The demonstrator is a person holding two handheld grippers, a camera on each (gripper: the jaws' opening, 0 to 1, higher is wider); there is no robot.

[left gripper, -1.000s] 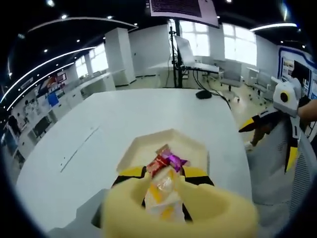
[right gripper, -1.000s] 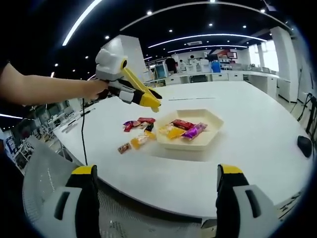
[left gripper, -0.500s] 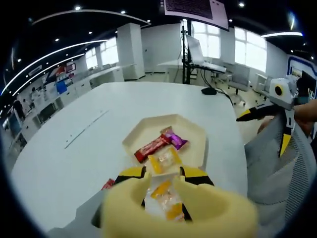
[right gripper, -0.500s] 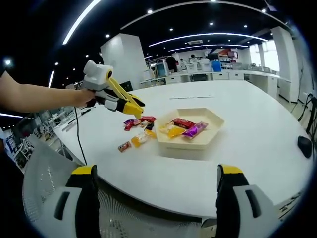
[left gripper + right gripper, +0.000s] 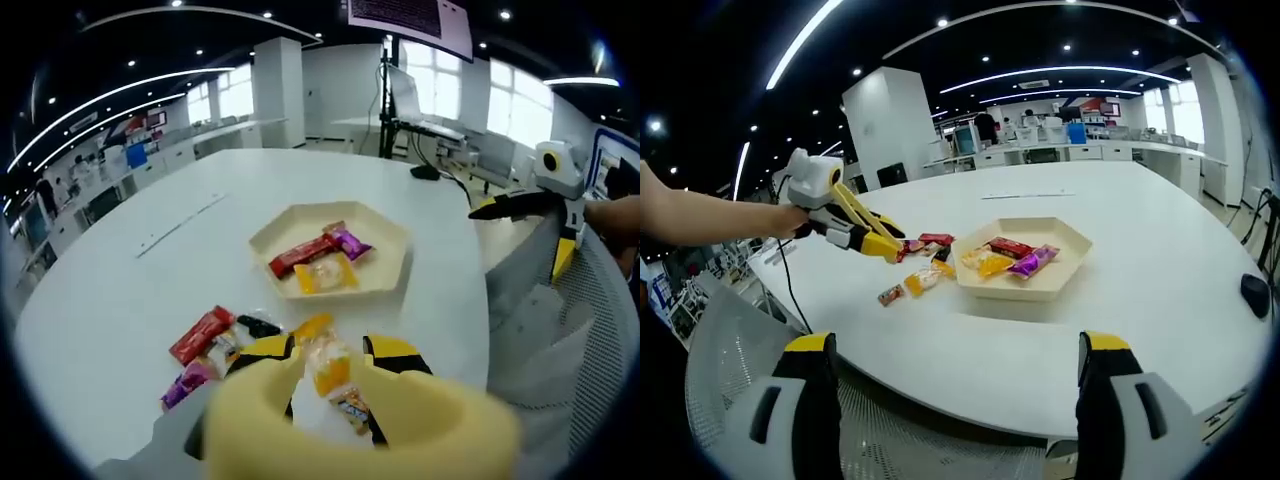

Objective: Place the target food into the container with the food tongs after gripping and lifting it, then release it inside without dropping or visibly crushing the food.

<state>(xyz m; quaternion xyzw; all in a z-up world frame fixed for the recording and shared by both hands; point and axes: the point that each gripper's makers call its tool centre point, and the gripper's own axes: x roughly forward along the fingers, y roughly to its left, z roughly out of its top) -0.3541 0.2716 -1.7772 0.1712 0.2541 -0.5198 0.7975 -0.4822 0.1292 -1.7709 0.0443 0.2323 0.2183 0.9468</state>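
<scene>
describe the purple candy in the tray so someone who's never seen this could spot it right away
Find the pale hexagonal tray on the big white table. Three wrapped sweets lie inside it: a red bar, a yellow candy and the purple candy. In the right gripper view it sits furthest right of the three, the tray's lone shiny purple wrapper.

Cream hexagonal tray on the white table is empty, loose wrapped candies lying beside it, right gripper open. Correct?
Not quite: the cream hexagonal tray is not empty. The right gripper view shows a red wrapped candy, a yellow wrapped candy and a purple wrapped candy in it. The loose wrapped candies do lie beside it, and the right gripper is open.
</scene>
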